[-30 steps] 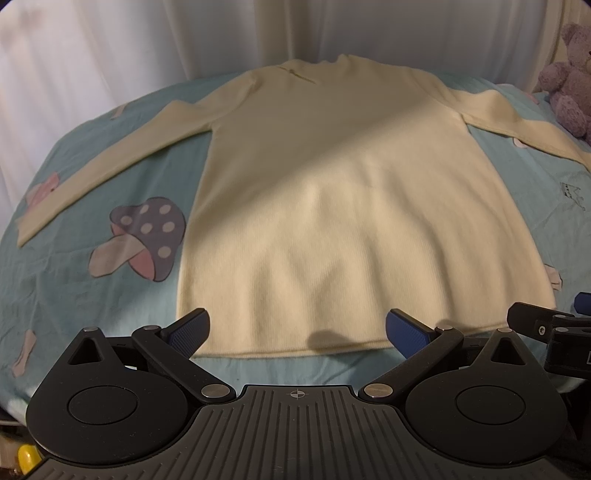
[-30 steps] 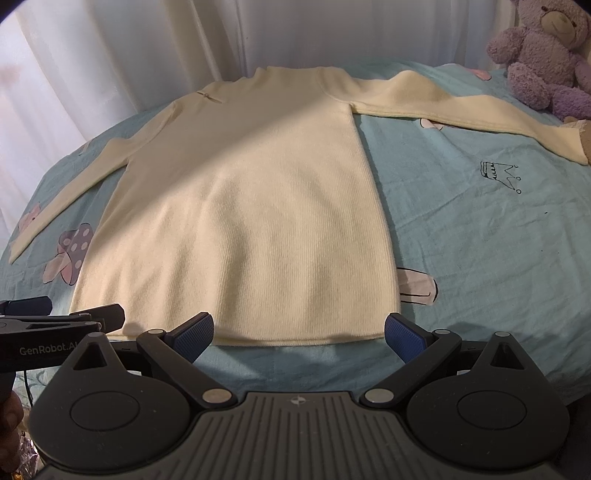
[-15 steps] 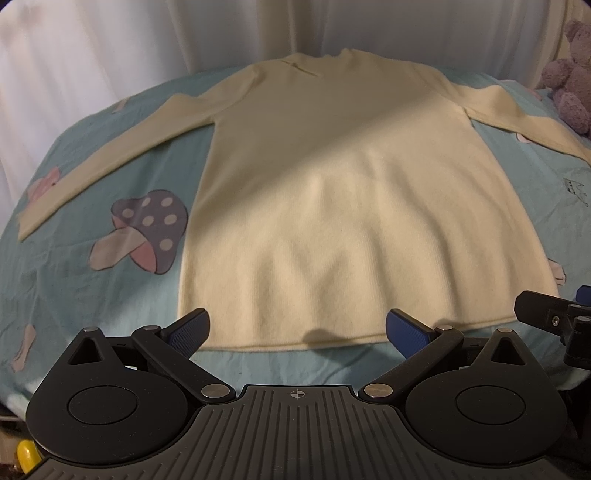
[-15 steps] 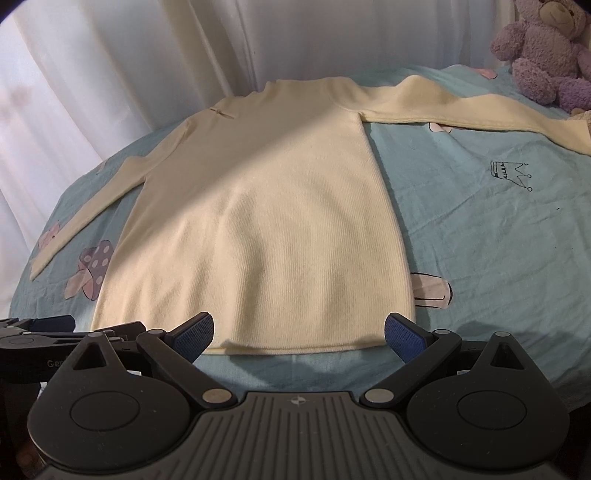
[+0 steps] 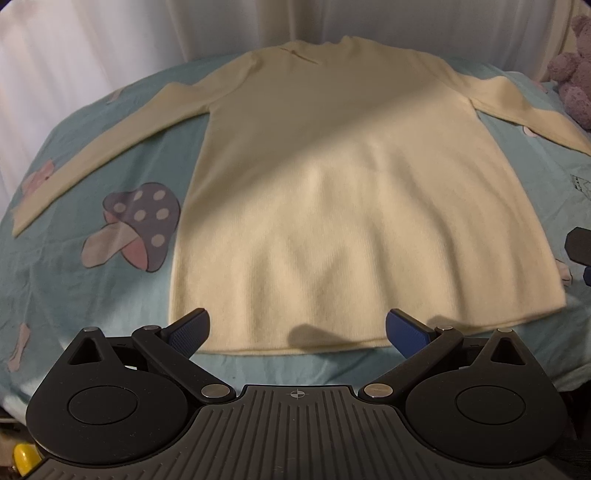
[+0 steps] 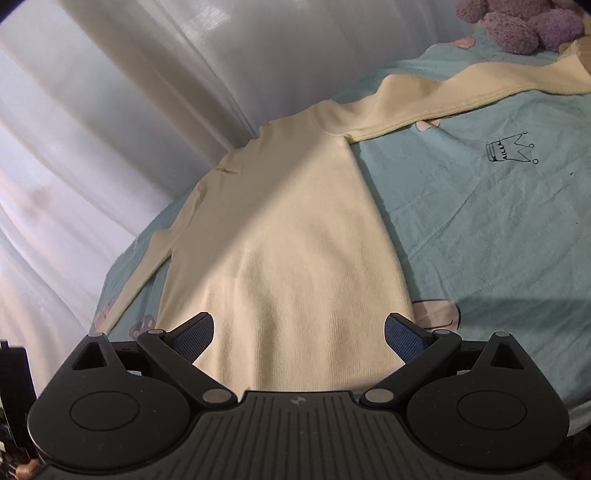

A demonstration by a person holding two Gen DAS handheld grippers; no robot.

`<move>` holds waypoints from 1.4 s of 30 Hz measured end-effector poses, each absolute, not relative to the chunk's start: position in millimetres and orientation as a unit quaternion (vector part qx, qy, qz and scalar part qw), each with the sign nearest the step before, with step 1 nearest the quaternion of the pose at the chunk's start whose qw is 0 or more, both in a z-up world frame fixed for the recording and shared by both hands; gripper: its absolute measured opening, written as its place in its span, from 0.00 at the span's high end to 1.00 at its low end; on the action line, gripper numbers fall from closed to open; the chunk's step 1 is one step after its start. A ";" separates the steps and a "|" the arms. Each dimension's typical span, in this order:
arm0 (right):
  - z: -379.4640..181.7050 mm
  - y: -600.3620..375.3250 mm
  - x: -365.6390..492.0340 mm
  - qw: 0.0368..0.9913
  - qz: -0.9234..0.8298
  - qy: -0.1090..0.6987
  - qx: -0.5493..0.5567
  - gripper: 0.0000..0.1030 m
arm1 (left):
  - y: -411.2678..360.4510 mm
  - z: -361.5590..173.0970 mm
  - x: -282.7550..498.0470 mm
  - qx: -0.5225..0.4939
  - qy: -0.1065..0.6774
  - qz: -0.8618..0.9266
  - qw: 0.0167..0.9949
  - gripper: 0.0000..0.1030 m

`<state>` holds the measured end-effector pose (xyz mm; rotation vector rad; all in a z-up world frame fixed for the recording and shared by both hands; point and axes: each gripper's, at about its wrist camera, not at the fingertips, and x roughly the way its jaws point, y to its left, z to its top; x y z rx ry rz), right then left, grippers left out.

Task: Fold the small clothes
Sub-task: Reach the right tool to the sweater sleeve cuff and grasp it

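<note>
A cream long-sleeved sweater [image 5: 332, 192] lies flat on a teal bedsheet [image 5: 74, 295], collar far, hem near, both sleeves spread out. My left gripper [image 5: 297, 328] is open and empty, just above the near hem at its left half. My right gripper [image 6: 299, 332] is open and empty over the sweater's [image 6: 288, 240] lower right part, with the hem hidden under it. The right gripper's tip shows at the right edge of the left wrist view [image 5: 580, 245].
A purple teddy bear [image 6: 517, 22] sits at the far right of the bed, also in the left wrist view [image 5: 572, 74]. White curtains [image 6: 129, 110] hang behind the bed. The sheet bears a mushroom print [image 5: 136, 225] and a crown drawing [image 6: 511, 149].
The right gripper has moved forward and turned right, so the hem slid under it. The left gripper has edged forward slightly. Both stay open.
</note>
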<state>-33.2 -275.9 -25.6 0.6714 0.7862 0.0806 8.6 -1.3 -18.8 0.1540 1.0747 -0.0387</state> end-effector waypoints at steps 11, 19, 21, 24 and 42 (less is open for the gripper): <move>-43.9 -474.1 22.8 0.872 -0.187 0.201 0.406 0.63 | 1.3 -29.6 73.6 0.059 0.485 0.047 0.871 0.00; -107.8 -573.2 58.9 0.785 -0.259 0.186 0.531 0.66 | -9.9 -50.5 119.3 0.029 0.500 0.073 0.862 0.00; -118.8 -587.6 62.6 0.774 -0.257 0.176 0.551 0.68 | -13.2 -59.3 127.4 0.028 0.516 0.080 0.853 0.00; -123.7 -599.3 64.6 0.772 -0.261 0.156 0.558 0.68 | -15.5 -63.6 129.9 0.023 0.509 0.085 0.856 0.00; -56.3 -522.2 120.8 0.874 -0.283 0.203 0.338 0.93 | 9.3 -73.7 125.9 -0.008 0.477 0.034 0.878 0.00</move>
